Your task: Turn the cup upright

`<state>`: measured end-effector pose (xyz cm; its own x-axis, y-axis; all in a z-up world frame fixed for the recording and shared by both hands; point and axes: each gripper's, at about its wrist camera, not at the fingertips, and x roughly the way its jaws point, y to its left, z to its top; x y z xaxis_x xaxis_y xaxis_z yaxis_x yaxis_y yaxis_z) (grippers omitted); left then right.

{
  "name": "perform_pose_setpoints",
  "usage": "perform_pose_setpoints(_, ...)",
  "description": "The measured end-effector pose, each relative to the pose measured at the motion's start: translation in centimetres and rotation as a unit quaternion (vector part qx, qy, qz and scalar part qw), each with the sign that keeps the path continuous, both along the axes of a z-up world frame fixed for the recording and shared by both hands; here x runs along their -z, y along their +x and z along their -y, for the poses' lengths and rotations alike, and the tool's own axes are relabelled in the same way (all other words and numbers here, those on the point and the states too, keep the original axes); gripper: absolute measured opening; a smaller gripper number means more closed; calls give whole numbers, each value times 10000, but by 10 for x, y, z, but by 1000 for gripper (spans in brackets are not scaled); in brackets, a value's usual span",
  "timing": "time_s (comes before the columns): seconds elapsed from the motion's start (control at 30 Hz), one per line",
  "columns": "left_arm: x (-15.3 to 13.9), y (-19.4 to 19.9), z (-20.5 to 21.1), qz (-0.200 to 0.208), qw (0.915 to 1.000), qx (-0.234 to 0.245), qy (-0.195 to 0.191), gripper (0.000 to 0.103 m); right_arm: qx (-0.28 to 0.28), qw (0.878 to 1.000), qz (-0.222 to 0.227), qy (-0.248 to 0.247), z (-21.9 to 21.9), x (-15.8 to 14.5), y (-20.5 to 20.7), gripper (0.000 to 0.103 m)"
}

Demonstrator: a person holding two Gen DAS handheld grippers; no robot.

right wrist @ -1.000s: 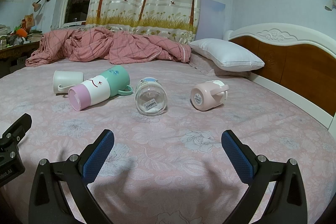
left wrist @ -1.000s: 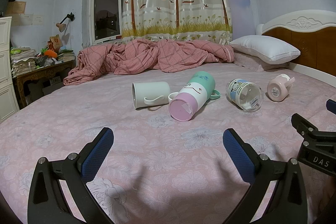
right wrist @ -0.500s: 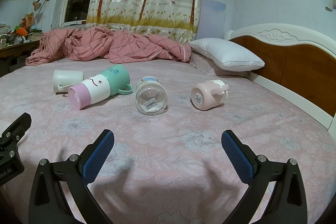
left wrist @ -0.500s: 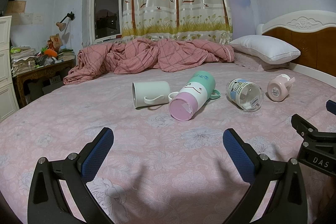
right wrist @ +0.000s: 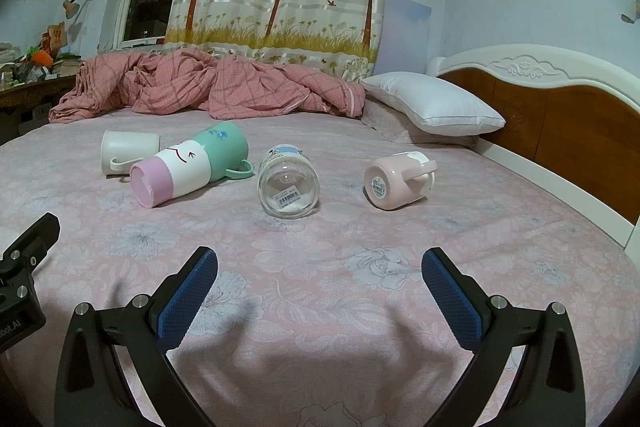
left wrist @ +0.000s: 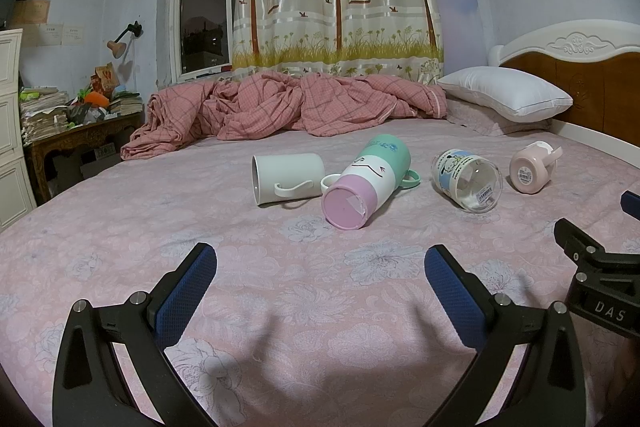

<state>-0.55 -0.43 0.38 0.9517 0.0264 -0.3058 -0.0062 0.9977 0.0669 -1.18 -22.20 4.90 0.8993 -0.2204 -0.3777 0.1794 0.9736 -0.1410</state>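
Currently both tools, left tool point(left wrist: 320, 269) and right tool point(right wrist: 319, 271), are spread apart and hold nothing. Ahead of the right tool, the glass cup point(right wrist: 289, 185) lies sideways on the bed point(right wrist: 320, 291): likely rigid, slippery, fragile. Grip across its wall near the rim.

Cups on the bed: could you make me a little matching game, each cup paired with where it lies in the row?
Things:
1. white mug
2. green-and-pink cup
3. glass jar
4. pink mug

Places:
A. nearest the headboard
B. far end, towards the window
C. touching the white mug's side
D. between the tall cup and the pink mug

Pairs: 1-B, 2-C, 3-D, 4-A
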Motion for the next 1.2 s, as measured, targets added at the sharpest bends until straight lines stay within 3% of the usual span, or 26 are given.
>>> perform_pose_setpoints(0.27, 0, 0, 0, -9, 10000, 0, 1, 103, -73, 9999, -29, 70, 1, -1, 0, 103)
perform_pose_setpoints(0.47, 0, 1, 1, -43, 10000, -7, -30, 103, -208, 9985, -355, 366, 23, -12, 4, 103)
perform_pose_setpoints(0.53, 1, 2, 2, -92, 9999, -16, -49, 103, -160, 9974, -448, 545, 38, -22, 7, 103)
perform_pose_setpoints(0.6, 1, 2, 2, -139, 9999, -24, -85, 103, -112, 9929, -572, 1039, 63, -36, 15, 103)
perform_pose_setpoints(0.7, 1, -1, 1, -181, 9997, -41, -161, 103, 19, 9799, -810, 1822, 111, -56, 41, 103)
perform_pose_setpoints(0.83, 2, -1, -7, -259, 9994, -36, -213, 103, 496, 9700, -1160, 2078, 167, -80, 96, 103)
perform_pose_setpoints(0.9, 1, -4, -6, -284, 9994, -31, -199, 103, 706, 9541, -1358, 2573, 199, -83, 126, 103)
perform_pose_setpoints(1.03, -2, -6, -7, -315, 9994, -22, -172, 103, 993, 9113, -1856, 3538, 254, -60, 186, 101)
perform_pose_setpoints(1.2, -5, -7, -7, -356, 9992, 0, -193, 103, 1412, 8989, -2120, 3566, 291, -22, 217, 83)
